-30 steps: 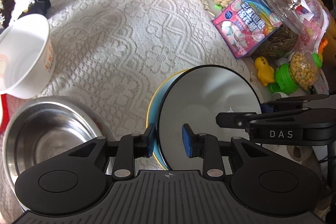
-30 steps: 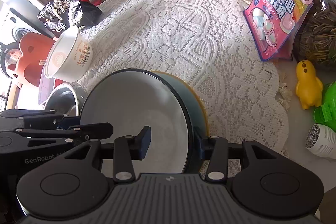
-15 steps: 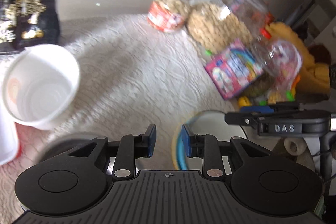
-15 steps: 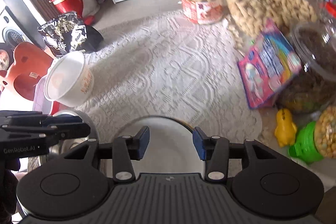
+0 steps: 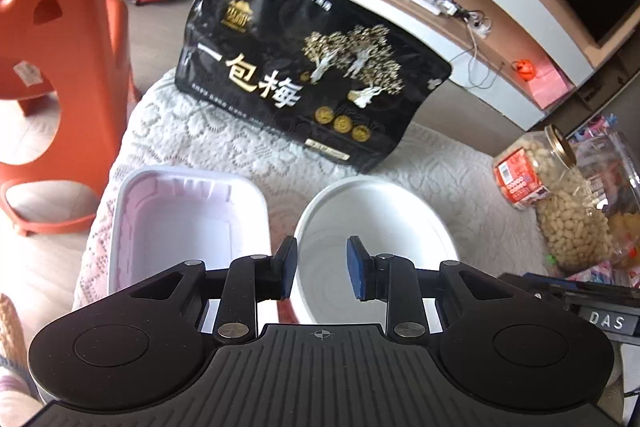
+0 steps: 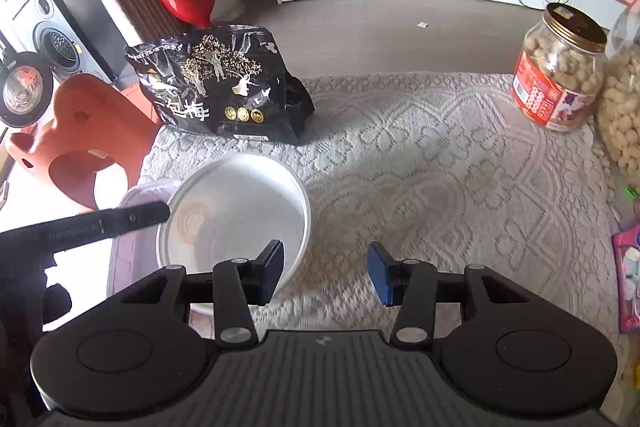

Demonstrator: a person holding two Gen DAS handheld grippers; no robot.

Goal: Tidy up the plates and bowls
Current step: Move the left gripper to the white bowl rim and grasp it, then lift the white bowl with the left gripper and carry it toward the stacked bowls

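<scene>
— White lace cloth [image 6: 420,163] is now faced where the stacked plates were framed a second ago; what is implied?

— Plates are taken as finished. White paper bowl [image 5: 376,247] beside the lilac tray [image 5: 180,223] is approached next. Left gripper [image 5: 322,269] and right gripper [image 6: 326,273] are held partly open, empty.

Bright daylight, blown-out left edges, fisheye bending, slight motion blur.

A: Your paper bowl [image 5: 376,227] sits on the lace cloth [image 6: 440,163], plastic tray [image 5: 176,219] just left of it?
B: Yes. Snack bag [image 5: 296,75] behind both; peanut jar [image 6: 560,83] far right.
</scene>
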